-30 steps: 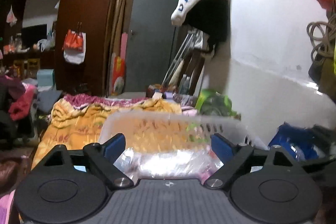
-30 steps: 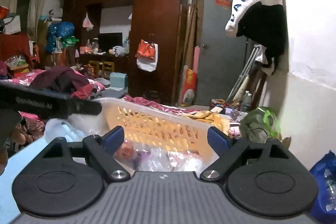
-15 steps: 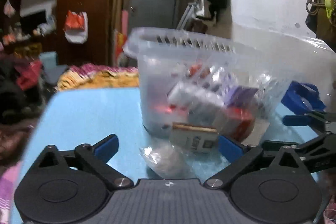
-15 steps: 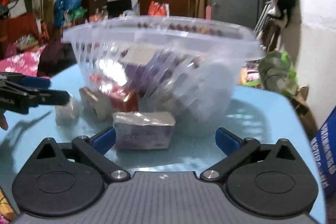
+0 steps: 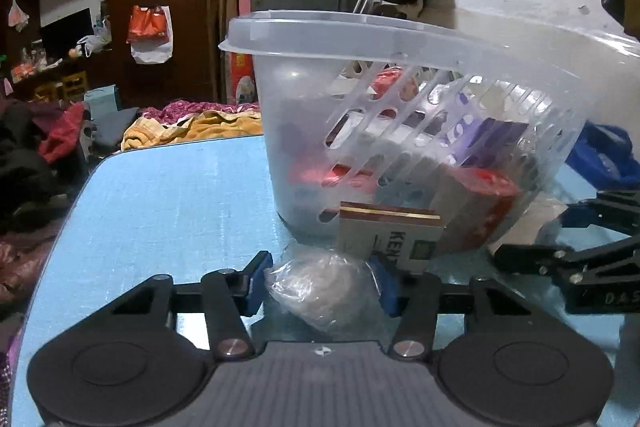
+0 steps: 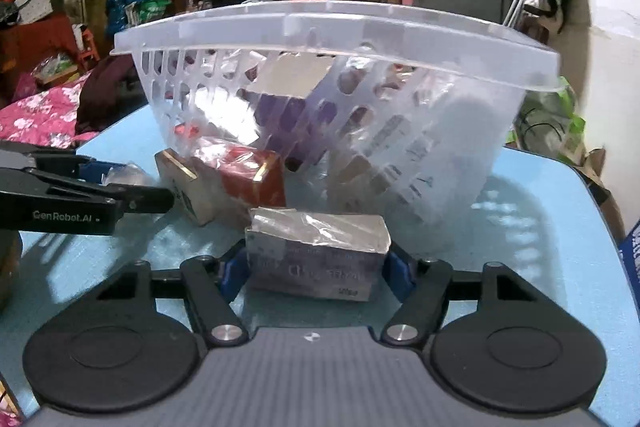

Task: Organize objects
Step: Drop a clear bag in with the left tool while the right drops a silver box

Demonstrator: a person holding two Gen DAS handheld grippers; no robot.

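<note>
While both tools sit low over the blue counter (image 5: pixel 160 195), the left tool (image 5: pixel 322 285) is closing around a small clear plastic bag (image 5: pixel 324 287) that lies between its blue pads; the left pad looks just short of the bag and the right pad is at its edge, so it is not yet a firm grip. The right tool (image 6: pixel 312 267) is closing too, with a purple box wrapped in plastic (image 6: pixel 316 251) between its pads, the pads at or very near the box's ends. Just behind both stands a clear plastic basket (image 6: pixel 360 27) full of packets and boxes. A white and brown box (image 5: pixel 390 237) and a red box (image 6: pixel 252 179) rest on the counter against the basket's front.
</note>
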